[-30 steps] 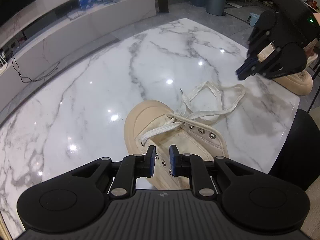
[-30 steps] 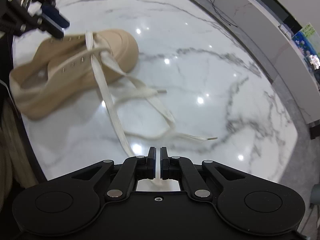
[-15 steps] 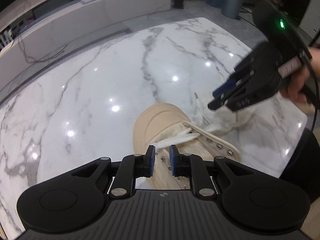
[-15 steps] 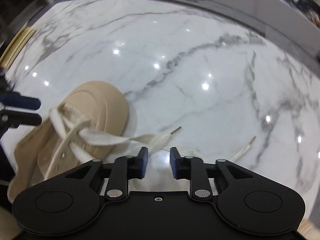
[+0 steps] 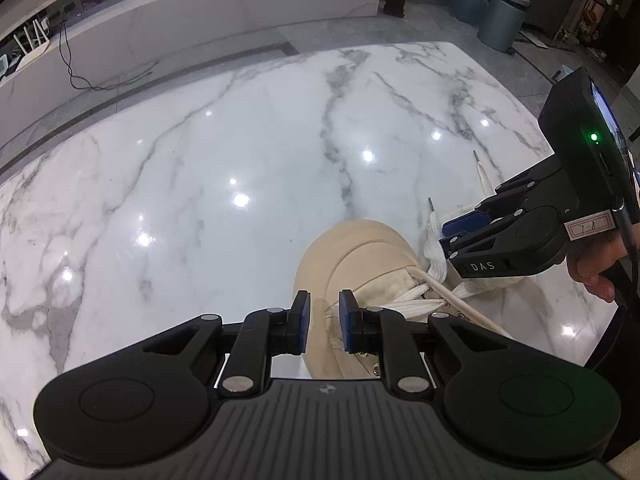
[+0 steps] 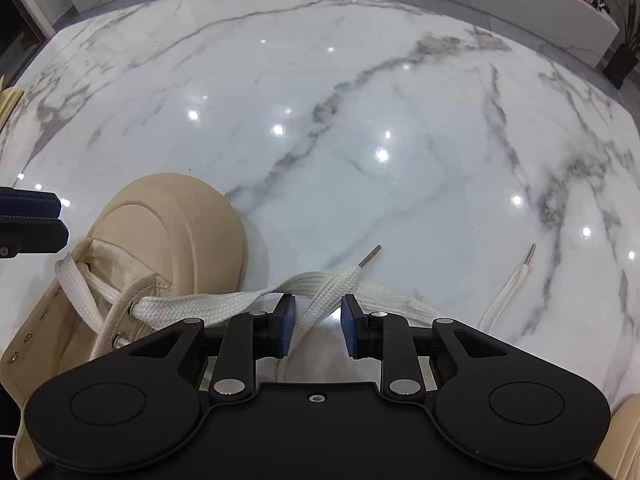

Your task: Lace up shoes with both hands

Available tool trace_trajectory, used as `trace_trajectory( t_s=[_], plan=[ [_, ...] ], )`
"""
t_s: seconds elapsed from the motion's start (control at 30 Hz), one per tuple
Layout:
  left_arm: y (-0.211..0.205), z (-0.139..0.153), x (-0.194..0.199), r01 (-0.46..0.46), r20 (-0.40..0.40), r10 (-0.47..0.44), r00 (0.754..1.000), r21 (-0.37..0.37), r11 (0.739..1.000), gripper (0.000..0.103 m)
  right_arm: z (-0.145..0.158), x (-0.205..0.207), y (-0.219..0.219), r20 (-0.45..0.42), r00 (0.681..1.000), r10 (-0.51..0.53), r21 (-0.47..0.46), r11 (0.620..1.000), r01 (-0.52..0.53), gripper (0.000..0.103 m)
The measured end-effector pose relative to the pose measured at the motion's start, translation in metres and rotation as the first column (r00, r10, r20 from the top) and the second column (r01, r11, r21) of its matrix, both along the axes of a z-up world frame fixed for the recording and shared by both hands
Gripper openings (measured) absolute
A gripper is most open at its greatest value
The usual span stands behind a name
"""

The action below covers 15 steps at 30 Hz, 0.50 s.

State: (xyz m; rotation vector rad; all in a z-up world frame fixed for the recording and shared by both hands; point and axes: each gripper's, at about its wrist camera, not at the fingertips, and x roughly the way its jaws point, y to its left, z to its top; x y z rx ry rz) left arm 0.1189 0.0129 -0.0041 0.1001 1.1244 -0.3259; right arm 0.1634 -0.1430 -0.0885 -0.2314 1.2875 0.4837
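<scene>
The flat white lace, soft and floppy, trails right of the beige shoe and is best pinched near its stiff tip; right gripper straddles it with fingers apart, left gripper likewise parted and empty.

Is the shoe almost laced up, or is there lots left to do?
Lots left. Done: the flat white lace crosses only the lowest eyelets of the beige canvas shoe. In hand: nothing; the right gripper is open over one lace strand, and the left gripper is open at the shoe. Left: several bare metal eyelets, and both lace tips lie loose on the white marble table.
</scene>
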Motion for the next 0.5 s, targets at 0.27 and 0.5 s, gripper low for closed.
trace_trajectory(
  t_s=[0.27, 0.5],
  plan=[
    [-0.001, -0.002, 0.0, 0.002, -0.009, -0.002, 1.0, 0.011, 1.0, 0.015, 0.024, -0.012, -0.003, 0.092, 0.991, 0.092, 0.012, 0.996, -0.094, 0.002],
    [-0.001, 0.002, -0.005, 0.001, -0.005, -0.001, 1.0, 0.016, 1.0, 0.015, 0.064, -0.038, -0.003, 0.235, 0.93, 0.283, -0.001, 0.957, -0.291, 0.002]
  ],
)
